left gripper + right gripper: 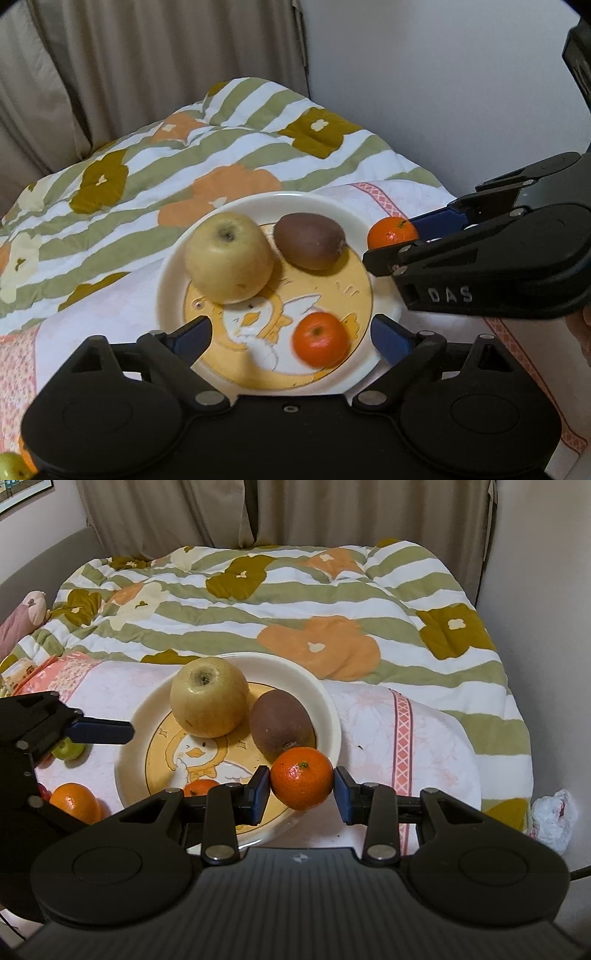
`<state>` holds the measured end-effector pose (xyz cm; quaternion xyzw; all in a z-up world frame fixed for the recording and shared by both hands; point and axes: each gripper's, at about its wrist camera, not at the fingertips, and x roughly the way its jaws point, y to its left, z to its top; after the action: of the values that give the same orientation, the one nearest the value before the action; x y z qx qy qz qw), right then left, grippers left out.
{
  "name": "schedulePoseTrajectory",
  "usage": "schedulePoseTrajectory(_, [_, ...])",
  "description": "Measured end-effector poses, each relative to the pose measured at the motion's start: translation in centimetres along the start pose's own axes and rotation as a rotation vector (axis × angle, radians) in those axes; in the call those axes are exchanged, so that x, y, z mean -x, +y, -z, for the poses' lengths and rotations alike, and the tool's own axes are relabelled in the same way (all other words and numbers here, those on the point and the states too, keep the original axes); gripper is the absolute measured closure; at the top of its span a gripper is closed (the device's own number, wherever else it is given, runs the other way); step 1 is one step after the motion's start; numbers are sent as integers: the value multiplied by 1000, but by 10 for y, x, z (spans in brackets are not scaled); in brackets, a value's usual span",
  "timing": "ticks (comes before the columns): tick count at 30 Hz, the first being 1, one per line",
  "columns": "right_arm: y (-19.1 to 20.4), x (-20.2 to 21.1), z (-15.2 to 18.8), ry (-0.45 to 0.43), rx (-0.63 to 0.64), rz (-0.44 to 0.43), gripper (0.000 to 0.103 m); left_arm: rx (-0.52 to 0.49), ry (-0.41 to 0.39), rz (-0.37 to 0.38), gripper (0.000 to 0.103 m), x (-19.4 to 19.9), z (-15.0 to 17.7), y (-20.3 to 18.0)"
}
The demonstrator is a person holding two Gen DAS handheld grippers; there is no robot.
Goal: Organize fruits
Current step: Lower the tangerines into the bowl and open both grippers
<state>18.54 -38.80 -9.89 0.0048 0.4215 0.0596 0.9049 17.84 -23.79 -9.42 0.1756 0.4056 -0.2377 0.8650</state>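
Observation:
A cream plate (168, 280) (328, 709) with a duck picture holds a yellow apple (229, 258) (208, 696), a brown kiwi (310, 240) (280, 723) and a mandarin (320, 339) (199, 787). My left gripper (291, 338) is open over the plate's near edge, with that mandarin lying between its fingers, blurred. My right gripper (301, 792) is shut on a second mandarin (302, 777) (392, 232) and holds it at the plate's right rim.
The plate sits on a pink-and-white cloth (424, 746) on a bed, with a striped flowered quilt (295, 602) behind. Left of the plate lie an orange (75, 805) and a small green fruit (68, 749). A white plastic bag (554, 816) lies at the right.

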Motion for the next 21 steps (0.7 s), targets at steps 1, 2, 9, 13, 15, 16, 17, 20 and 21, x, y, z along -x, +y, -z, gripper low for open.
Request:
schedulePoseTrajectory(1, [1, 0, 0, 0, 1, -3, 51, 4, 4, -5, 8, 2, 2, 2])
schedulePoseTrajectory(2, [3, 0, -1, 0, 2, -8, 51, 9, 6, -12, 7, 4, 3, 4])
schedulePoseTrajectory(9, [14, -8, -3, 10, 1, -48, 51, 47, 23, -77, 6, 17, 16, 20])
schedulePoseTrajectory(13, [20, -18, -4, 31, 9, -66, 51, 75, 42, -111, 6, 22, 25, 27])
schedulePoseTrajectory(15, [21, -22, -3, 38, 4, -75, 51, 92, 46, -119, 6, 25, 27, 31])
schedulePoseTrajectory(16, [22, -24, -3, 40, 3, -79, 51, 102, 46, -120, 6, 26, 28, 33])
schedulePoseTrajectory(17, [23, -26, -3, 42, 4, -81, 50, 111, 46, -121, 6, 28, 30, 34])
schedulePoseTrajectory(20, [24, -29, -3, 35, 12, -84, 50, 135, 48, -126, 6, 30, 32, 39])
schedulePoseTrajectory(21, [24, -30, -4, 33, 18, -84, 50, 142, 48, -130, 6, 30, 32, 40])
